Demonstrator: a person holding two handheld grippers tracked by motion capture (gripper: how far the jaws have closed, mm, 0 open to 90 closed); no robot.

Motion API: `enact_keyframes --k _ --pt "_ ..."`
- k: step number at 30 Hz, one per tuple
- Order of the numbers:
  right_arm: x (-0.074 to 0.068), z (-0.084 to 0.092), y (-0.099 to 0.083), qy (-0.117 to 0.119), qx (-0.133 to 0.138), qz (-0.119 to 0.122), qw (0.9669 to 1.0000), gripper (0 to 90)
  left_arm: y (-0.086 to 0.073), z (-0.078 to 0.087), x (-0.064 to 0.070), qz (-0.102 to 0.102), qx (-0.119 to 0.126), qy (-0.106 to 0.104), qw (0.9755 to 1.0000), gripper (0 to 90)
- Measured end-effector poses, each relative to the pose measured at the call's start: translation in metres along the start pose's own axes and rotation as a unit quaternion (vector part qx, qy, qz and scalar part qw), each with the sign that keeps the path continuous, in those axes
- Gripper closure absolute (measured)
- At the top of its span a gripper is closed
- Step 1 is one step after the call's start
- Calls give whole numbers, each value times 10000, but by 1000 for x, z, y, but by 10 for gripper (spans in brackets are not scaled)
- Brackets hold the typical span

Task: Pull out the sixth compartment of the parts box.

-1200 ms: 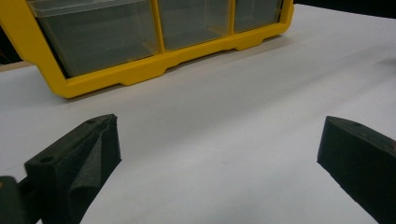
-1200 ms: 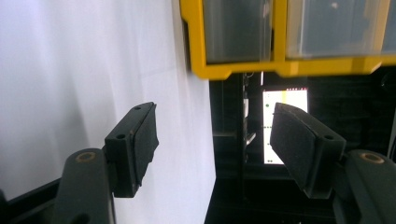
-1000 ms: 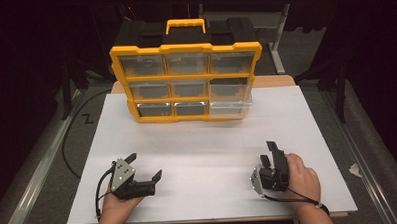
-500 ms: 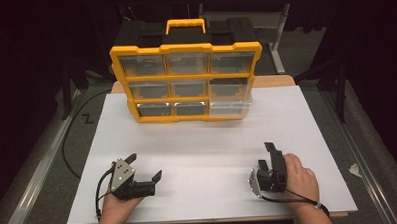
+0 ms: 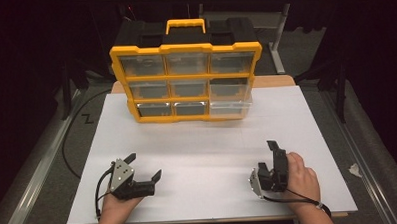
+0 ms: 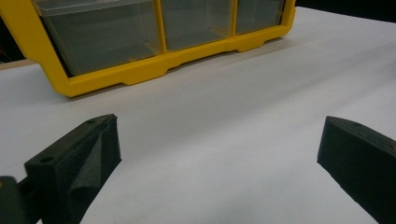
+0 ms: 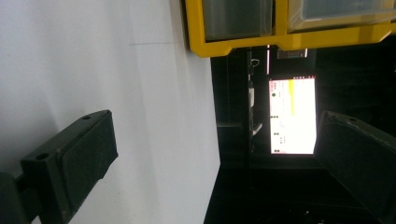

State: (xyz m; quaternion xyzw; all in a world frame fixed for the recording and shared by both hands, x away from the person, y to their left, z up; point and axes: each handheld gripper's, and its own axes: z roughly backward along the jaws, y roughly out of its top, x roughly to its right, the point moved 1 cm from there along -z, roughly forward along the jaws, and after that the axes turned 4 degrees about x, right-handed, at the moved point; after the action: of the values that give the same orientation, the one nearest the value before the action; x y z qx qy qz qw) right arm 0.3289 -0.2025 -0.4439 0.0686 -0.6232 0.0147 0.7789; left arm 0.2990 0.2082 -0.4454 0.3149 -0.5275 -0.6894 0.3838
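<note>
**Both grippers wait open before the yellow organizer**

We start with the white table (image 5: 207, 141), which runs wide across the high view; its near edge is cut off at the bottom. At its far side stands the yellow parts organizer (image 5: 186, 82), upright on its long edge, its long axis running left to right across the table and its black-and-yellow carry handle pointing up. The clear drawer fronts face us in three rows of three. What lies inside the drawers we cannot make out: the plastic is murky and the light is dim. In the left gripper view the organizer (image 6: 140, 42) is cropped to its lowest row and bottom rim; in the right gripper view, which is rolled sideways, we get a lower corner of it (image 7: 280, 28) and a lit screen (image 7: 292, 115) in the dark past the table edge, its text unreadable.

Near us, well apart from the organizer, the left gripper (image 5: 144, 168) rests low over the table with its jaws spread wide and nothing between them. The right gripper (image 5: 270, 157), turned on its side in the hand, has just been opening its jaws; they too stand apart with nothing between them.
</note>
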Motion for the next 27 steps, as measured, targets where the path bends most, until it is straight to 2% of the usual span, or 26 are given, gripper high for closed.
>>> enact_keyframes --k 4,6,11,14,16,18,21,23,25,26,27 --pt "1 -1 -4 78 -39 -403 9992 8 0 1 -1 9 13 30 10000 2" --pt "2 -2 -7 123 -63 -673 9976 8 1 1 -1 21 24 48 10000 2" --pt "4 -2 -14 293 -78 -1350 9904 8 1 2 -3 38 39 59 10000 2" --pt "5 -2 -18 423 -112 -1725 9840 9 1 2 -3 45 43 61 10000 2" --pt "7 -2 -20 588 -59 -2082 9763 9 2 2 -4 41 48 67 10000 2" --pt "7 -1 -21 675 -49 -2475 9665 9 2 2 -4 32 48 70 10000 2" --pt "6 1 -25 826 -41 -2761 9576 9 2 2 -5 29 51 65 10000 2" --pt "4 3 -29 929 -51 -3048 9479 10 2 2 -5 30 63 61 10000 2" --pt "4 5 -34 1058 -43 -3419 9337 10 3 2 -5 31 78 65 9999 2" --pt "3 5 -36 1128 -25 -3623 9252 10 3 3 -5 34 81 63 9999 2" --pt "3 6 -38 1180 -19 -3786 9180 11 3 3 -5 34 84 68 9999 2"
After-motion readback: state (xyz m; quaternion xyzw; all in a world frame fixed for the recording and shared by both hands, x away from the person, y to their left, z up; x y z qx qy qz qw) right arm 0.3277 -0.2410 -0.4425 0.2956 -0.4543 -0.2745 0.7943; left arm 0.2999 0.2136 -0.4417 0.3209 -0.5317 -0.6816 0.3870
